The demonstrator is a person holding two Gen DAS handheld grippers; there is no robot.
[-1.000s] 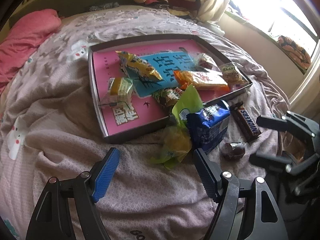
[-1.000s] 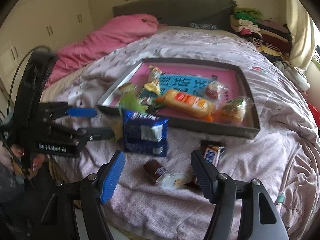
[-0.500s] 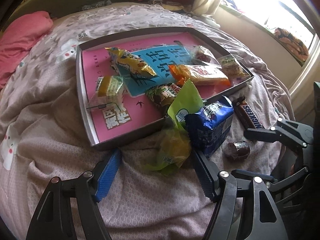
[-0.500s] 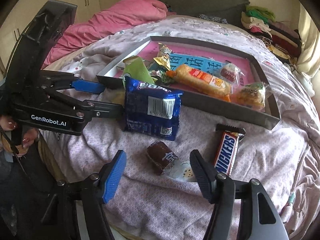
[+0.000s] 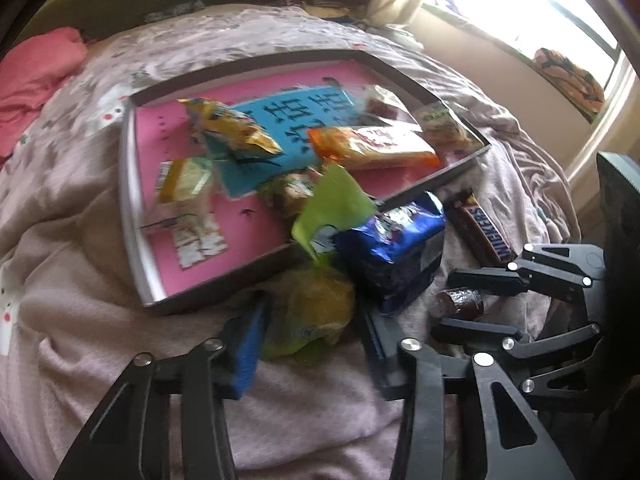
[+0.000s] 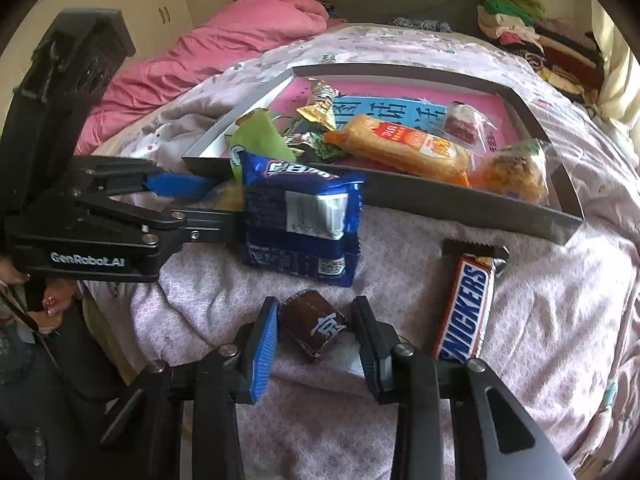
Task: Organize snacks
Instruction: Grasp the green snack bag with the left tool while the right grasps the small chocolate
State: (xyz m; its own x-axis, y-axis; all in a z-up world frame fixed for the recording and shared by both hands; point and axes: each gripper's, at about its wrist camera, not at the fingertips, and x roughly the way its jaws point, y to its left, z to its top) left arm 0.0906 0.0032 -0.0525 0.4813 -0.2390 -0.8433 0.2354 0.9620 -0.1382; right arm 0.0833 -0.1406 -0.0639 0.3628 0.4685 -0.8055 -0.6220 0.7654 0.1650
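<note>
A grey tray [image 5: 132, 208] with a pink floor lies on the bed and holds several snack packs. In front of it lie a yellow-green bag [image 5: 316, 312], a blue cookie pack [image 5: 396, 248], a Snickers bar [image 5: 484, 232] and a small brown wrapped sweet [image 5: 460, 304]. My left gripper [image 5: 310, 344] is open, its fingers on either side of the yellow-green bag. My right gripper [image 6: 314, 332] has narrowed around the brown sweet [image 6: 314, 326]; I cannot tell if the pads touch it. The blue pack [image 6: 304, 228] and Snickers [image 6: 466, 304] lie beyond.
A pink duvet [image 6: 224, 52] lies at the bed's head. Folded clothes [image 6: 536, 40] are stacked at the far right. A window [image 5: 540, 12] is on the right. The bedsheet [image 5: 100, 340] is wrinkled around the tray.
Both grippers moved forward and down. The left now straddles the yellow-green bag. The right has narrowed its fingers around the brown sweet.
</note>
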